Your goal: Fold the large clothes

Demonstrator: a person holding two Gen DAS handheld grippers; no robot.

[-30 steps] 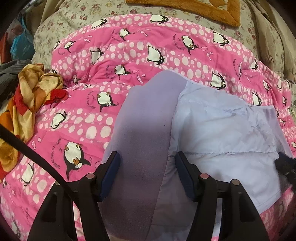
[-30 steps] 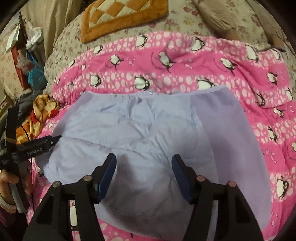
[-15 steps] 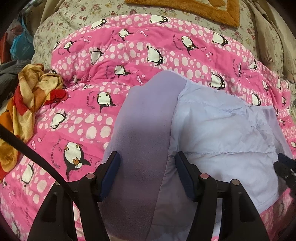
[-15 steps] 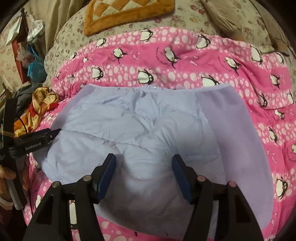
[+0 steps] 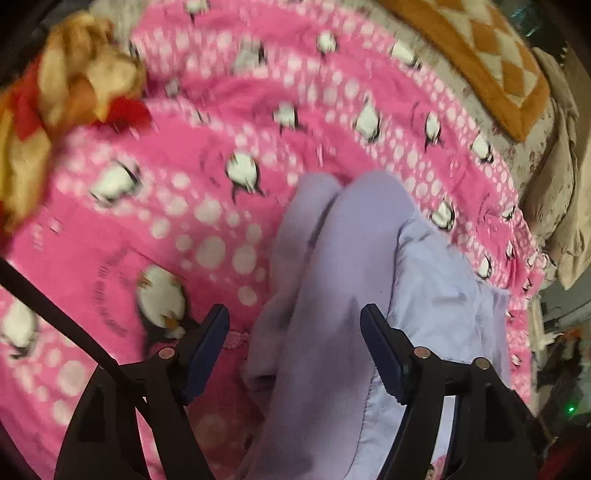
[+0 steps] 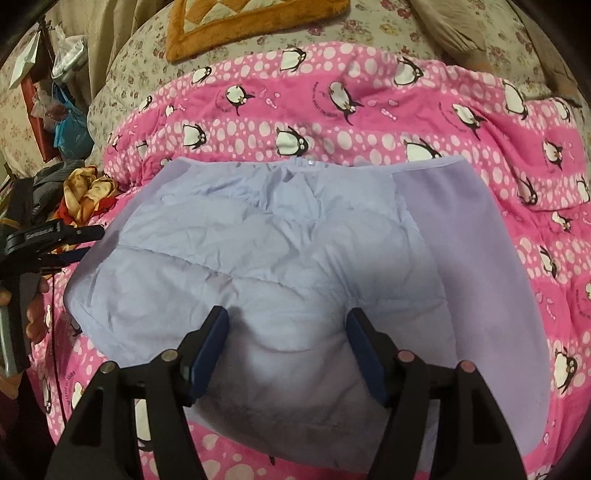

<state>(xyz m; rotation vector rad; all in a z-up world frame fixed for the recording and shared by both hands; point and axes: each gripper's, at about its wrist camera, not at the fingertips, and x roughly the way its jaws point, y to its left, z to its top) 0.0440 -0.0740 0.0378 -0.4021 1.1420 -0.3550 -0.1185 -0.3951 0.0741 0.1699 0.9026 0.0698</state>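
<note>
**Lilac garment spread on the penguin quilt, both grippers released**

The lilac padded garment (image 6: 280, 258) is seen lying on the pink penguin quilt (image 6: 369, 110), which covers a bed with a floral sheet (image 6: 140, 62). In the right wrist view the garment is laid out broad and flat, its quilted pale-blue side facing up, with a smoother purple fleece band (image 6: 480, 266) turned up along its right edge. A small clear snap can be made out at the middle of the far edge.

The right hand-held gripper (image 6: 288, 350) is held over the near part of the garment with its jaws spread apart; the blue pads are not pressed on the fabric, so nothing is gripped.

The left hand-held gripper (image 5: 295, 354) is shown in a blurred left wrist view. Its jaws have just been opening and now stand wide, with a bunched fold of the purple fleece lying between them but not pinched. The same gripper is caught at the left edge of the right wrist view (image 6: 74, 236), beside the garment's left edge, with fingers of a hand (image 6: 35, 314) visible on its handle.

A crumpled orange and red cloth (image 6: 88, 192) is seen lying off the quilt's left side, well apart from the garment. An orange patchwork cushion (image 6: 251, 22) rests at the far end of the bed.
</note>
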